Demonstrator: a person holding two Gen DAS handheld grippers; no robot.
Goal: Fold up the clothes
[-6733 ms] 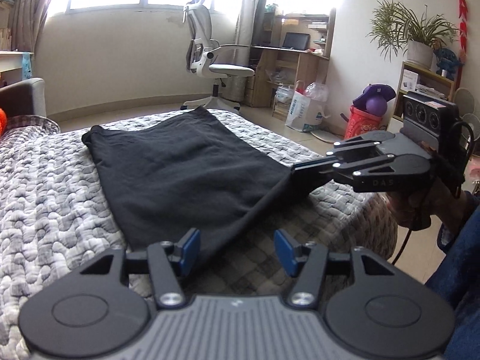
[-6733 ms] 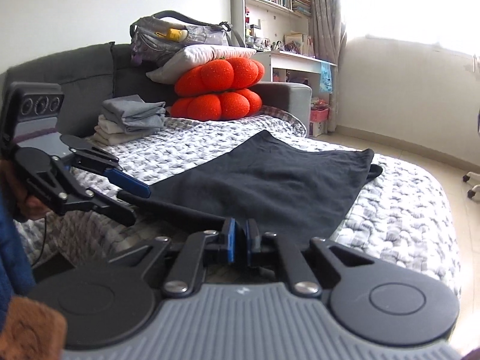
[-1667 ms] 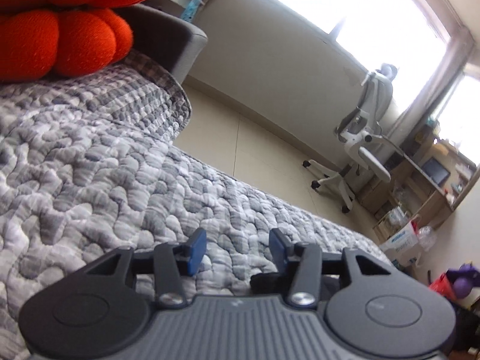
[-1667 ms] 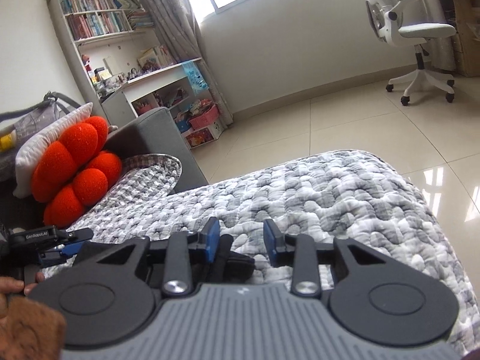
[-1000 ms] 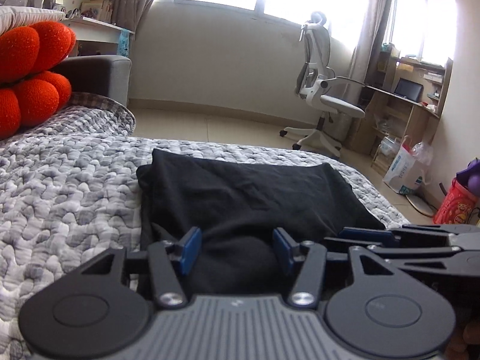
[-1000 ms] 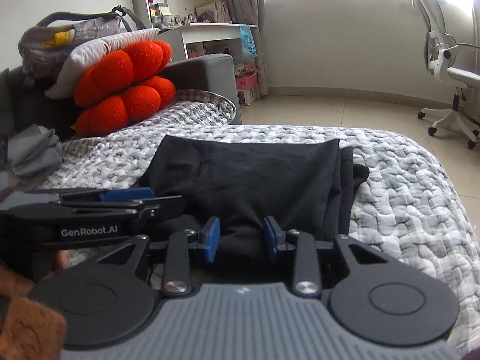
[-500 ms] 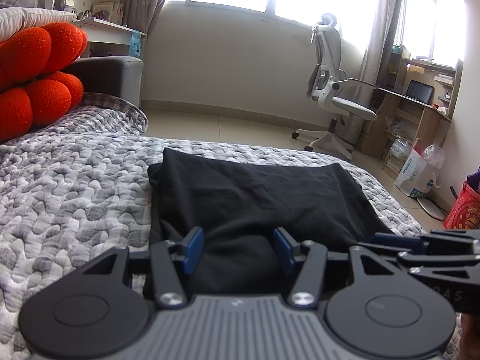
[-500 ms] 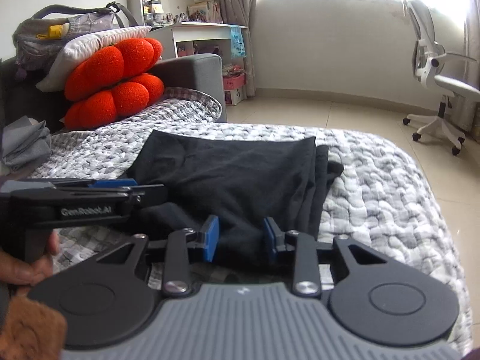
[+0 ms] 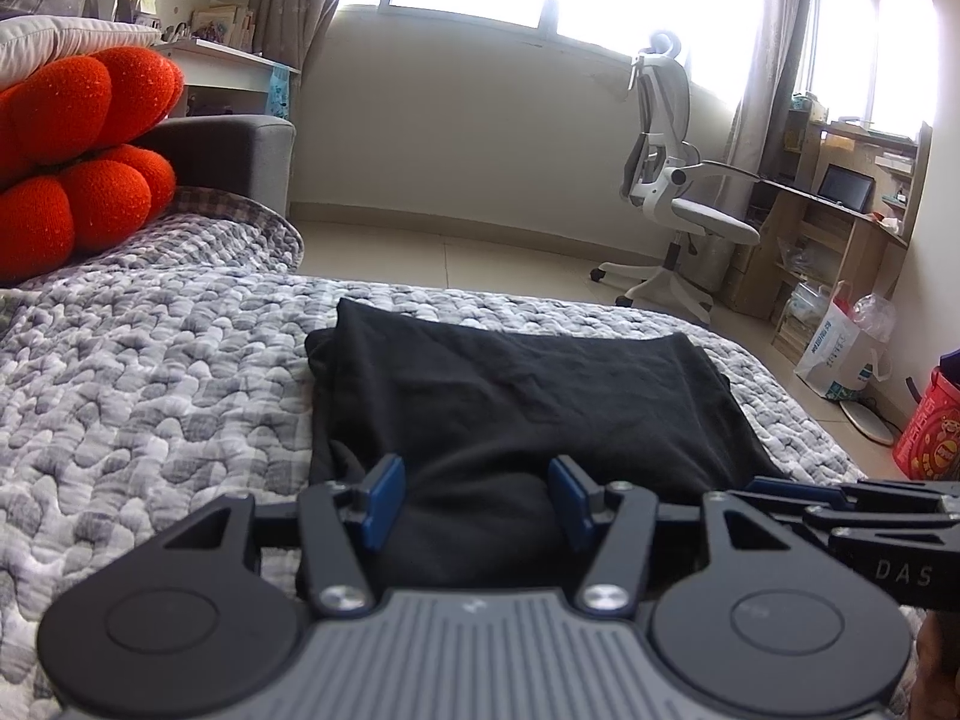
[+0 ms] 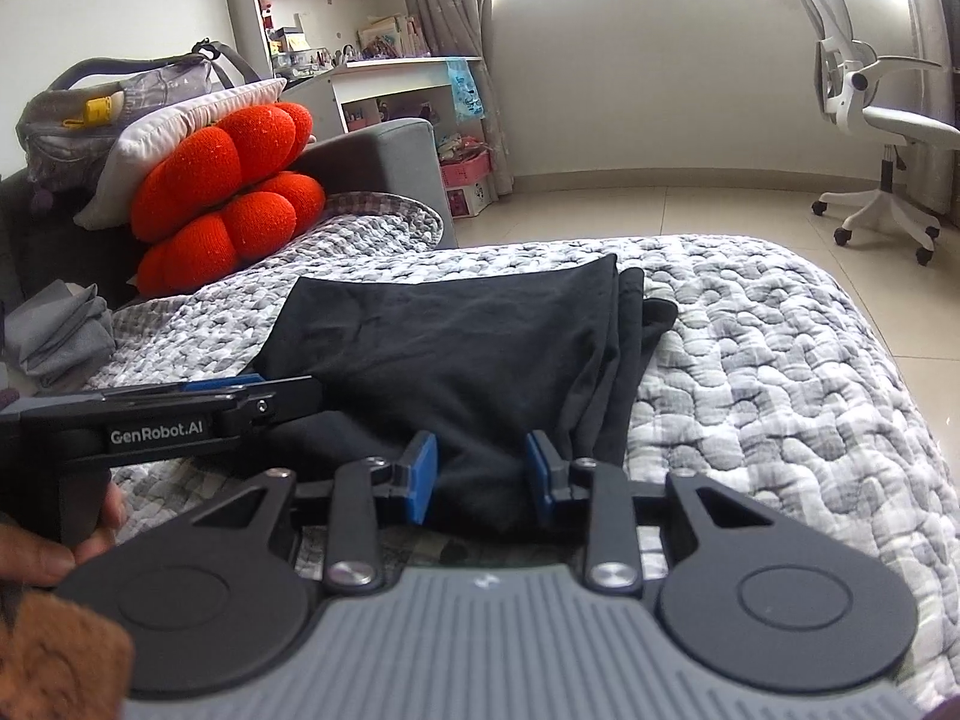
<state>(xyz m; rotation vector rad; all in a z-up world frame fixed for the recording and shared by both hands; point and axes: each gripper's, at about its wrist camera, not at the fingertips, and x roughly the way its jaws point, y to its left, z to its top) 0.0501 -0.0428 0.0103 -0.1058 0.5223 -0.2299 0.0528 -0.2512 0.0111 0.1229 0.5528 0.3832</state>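
One folded black garment (image 9: 528,396) lies on the quilt (image 9: 150,384); both grippers' fingers, left (image 9: 477,501) and right (image 10: 480,477), spread apart, pinching nothing

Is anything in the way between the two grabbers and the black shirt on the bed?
No, nothing visible is. The black garment lies on the quilt, and its near edge bulges up between the open fingers of the left gripper and the right gripper. The pads do not look pressed on it.
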